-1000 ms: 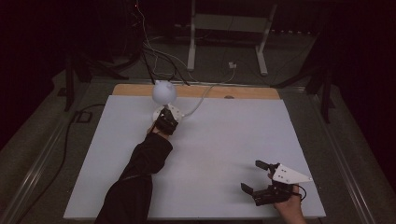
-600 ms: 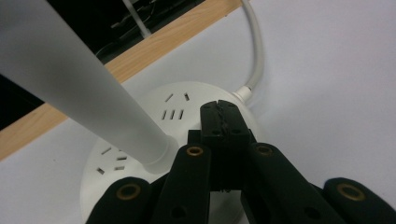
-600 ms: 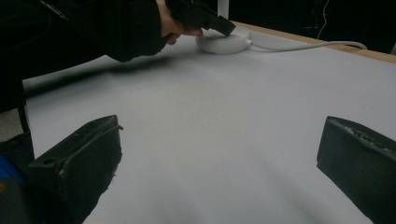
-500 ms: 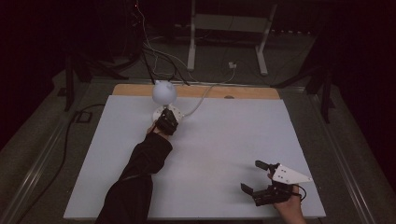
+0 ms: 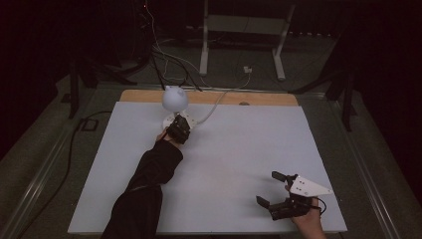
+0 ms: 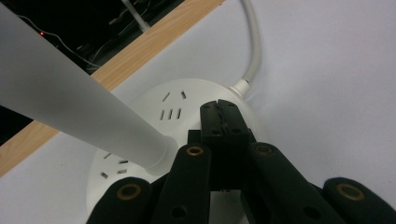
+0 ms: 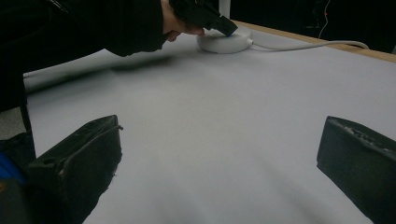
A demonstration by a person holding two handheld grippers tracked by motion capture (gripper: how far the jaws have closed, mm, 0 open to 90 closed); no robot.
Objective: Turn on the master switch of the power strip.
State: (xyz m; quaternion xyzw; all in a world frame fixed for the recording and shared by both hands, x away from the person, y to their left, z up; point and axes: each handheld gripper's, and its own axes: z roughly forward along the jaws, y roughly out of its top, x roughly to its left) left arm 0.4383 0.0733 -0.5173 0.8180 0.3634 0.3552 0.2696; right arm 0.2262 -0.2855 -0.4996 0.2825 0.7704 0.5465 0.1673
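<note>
A white lamp stands at the far left of the white table, with a round head, a slanting white stem and a round base that carries socket slots. My left gripper is shut with nothing between its jaws, and its tips rest on top of the base. In the right gripper view that left gripper touches the base far off. My right gripper sits open near the front right edge, jaws wide over bare table.
A white cable runs from the base over the wooden back edge to the floor. A dark sleeve lies across the table's left half. Metal stand legs and more cables lie behind the table.
</note>
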